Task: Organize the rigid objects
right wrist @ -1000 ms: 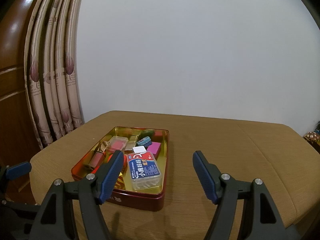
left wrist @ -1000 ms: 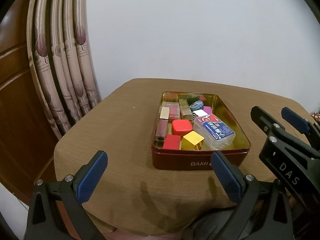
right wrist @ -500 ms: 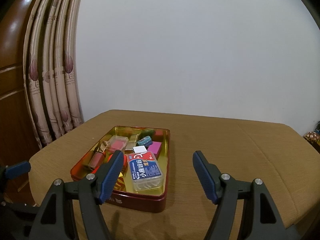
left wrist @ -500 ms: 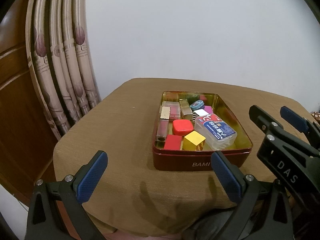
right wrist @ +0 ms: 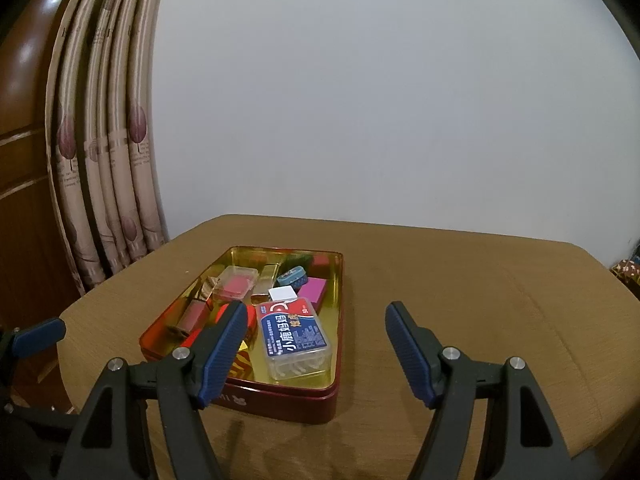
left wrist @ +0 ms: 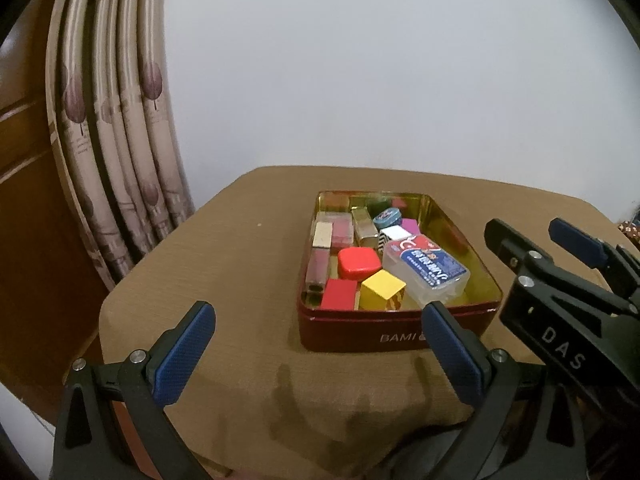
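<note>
The red tin point(left wrist: 360, 334) sits on the brown-covered table point(left wrist: 224, 280), full of small objects, and both the left gripper point(left wrist: 316, 354) and the right gripper point(right wrist: 314, 346) stand wide and empty before it. The right gripper's left finger point(right wrist: 224, 344) hides the red box and yellow cube point(left wrist: 382, 290); the tin's far items are unclear.

Both wrist views face tin point(left wrist: 396, 334) (shared), downward.

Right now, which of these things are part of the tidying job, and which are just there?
Part of the job:
red tin
yellow cube
red cap
clear labelled box
left gripper
right gripper

Just there:
curtain
tablecloth
</note>
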`<state>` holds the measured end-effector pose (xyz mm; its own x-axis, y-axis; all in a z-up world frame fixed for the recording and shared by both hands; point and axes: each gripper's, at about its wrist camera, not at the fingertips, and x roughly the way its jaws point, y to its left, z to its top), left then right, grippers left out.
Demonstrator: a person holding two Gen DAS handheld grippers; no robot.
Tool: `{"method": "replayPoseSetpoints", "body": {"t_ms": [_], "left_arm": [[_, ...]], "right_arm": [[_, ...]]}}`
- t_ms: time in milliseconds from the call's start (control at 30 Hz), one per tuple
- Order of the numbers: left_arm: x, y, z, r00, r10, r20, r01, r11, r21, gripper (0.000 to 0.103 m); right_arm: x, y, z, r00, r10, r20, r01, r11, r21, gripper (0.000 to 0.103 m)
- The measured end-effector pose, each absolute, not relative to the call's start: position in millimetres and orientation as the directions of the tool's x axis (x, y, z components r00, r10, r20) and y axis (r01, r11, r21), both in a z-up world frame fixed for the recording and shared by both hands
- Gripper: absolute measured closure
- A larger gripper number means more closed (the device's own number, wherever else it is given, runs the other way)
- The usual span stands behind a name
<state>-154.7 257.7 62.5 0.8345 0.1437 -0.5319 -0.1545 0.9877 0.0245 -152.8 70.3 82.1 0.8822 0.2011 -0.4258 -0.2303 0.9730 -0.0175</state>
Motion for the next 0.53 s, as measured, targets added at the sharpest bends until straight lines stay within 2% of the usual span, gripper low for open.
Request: {"method": "replayPoseSetpoints", "body": {"t_ms": [533], "left_arm": [[-153.4, 253.0, 68.0, 0.838, 0.154, -0.524, -0.164, 0.986, 0.027, 0.001]], "right_arm": [[-155.3, 72.3, 88.6, 0.881, 0.218, -0.42, -0.242, 0.97, -0.004, 0.03]]}}
